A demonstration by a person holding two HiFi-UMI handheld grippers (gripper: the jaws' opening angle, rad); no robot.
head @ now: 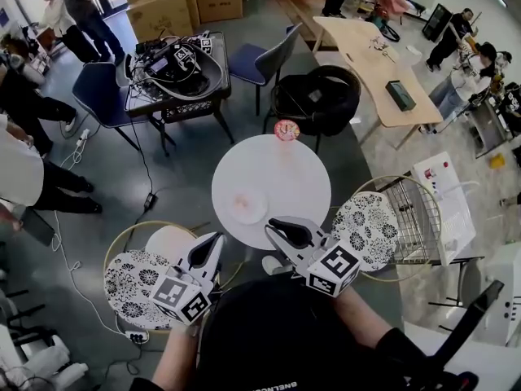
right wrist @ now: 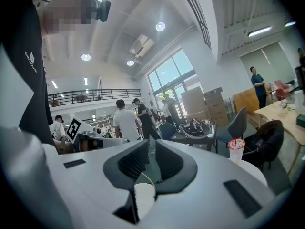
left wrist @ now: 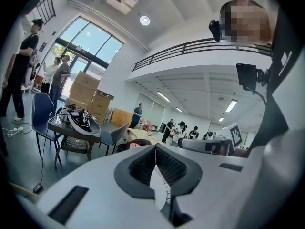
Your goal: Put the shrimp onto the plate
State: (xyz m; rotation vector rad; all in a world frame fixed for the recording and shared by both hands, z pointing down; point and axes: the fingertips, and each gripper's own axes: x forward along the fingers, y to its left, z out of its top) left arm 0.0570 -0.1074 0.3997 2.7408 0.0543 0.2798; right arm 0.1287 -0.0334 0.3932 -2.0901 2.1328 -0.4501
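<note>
A small white plate [head: 247,209] sits on the near part of the round white table [head: 281,169]. A pale pink thing [head: 242,203] lies on it, too small to tell apart. Both grippers hang at the table's near edge, short of the plate and tilted upward. My left gripper [head: 215,243] [left wrist: 155,149] has its fingertips touching and holds nothing. My right gripper [head: 273,227] [right wrist: 151,148] shows a narrow slit between its fingers, with nothing in it. Neither gripper view shows the plate.
A cup with a red lid [head: 286,130] [right wrist: 237,150] stands at the table's far edge. Patterned round chairs stand left [head: 130,282] and right [head: 368,228]. A wire rack [head: 415,218], a black chair [head: 319,98] and several people surround the table.
</note>
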